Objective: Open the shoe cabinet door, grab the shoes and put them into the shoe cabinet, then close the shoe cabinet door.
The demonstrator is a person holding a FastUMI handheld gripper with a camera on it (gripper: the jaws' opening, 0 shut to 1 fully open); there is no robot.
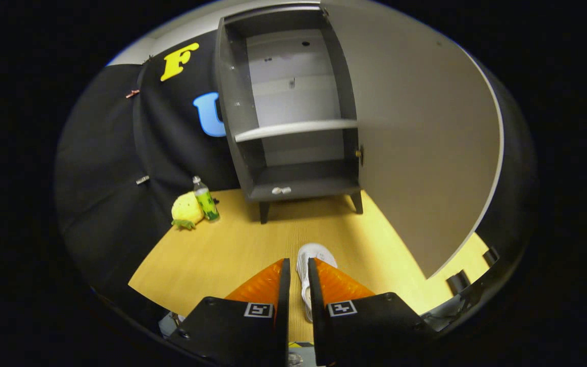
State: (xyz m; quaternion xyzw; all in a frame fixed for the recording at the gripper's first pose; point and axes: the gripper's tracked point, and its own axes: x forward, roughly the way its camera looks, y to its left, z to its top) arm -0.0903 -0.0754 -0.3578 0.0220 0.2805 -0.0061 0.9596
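While the gripper (298,270) tilts down over the wooden floor (222,250), its two fingers stand close together, leaving only a narrow slot. A white shoe (310,255) lies in that slot with its toe poking out just ahead of the fingertips; the fingers flank its sides, but whether both actually press on it cannot be told. The shoe looks soft, with a rounded toe and a row of laces or eyelets running back along its length between the fingers. Each finger is a ribbed wedge that widens toward a blocky base carrying a small square marker.

Beyond the shoe, at the far edge of the floor, stands the shoe cabinet (293,102), a grey box on short dark legs. Its door (416,142), a broad, smooth, pale panel, is swung open to the right. Inside, one flat light shelf (296,129) splits the cabinet into an upper and a lower compartment, and a small pale object lies at the front lip of the lower one.

Near the far left corner of the floor, against the black cloth wall, a clear bottle (206,200) of green liquid stands upright, touching a yellow plush toy (186,210).
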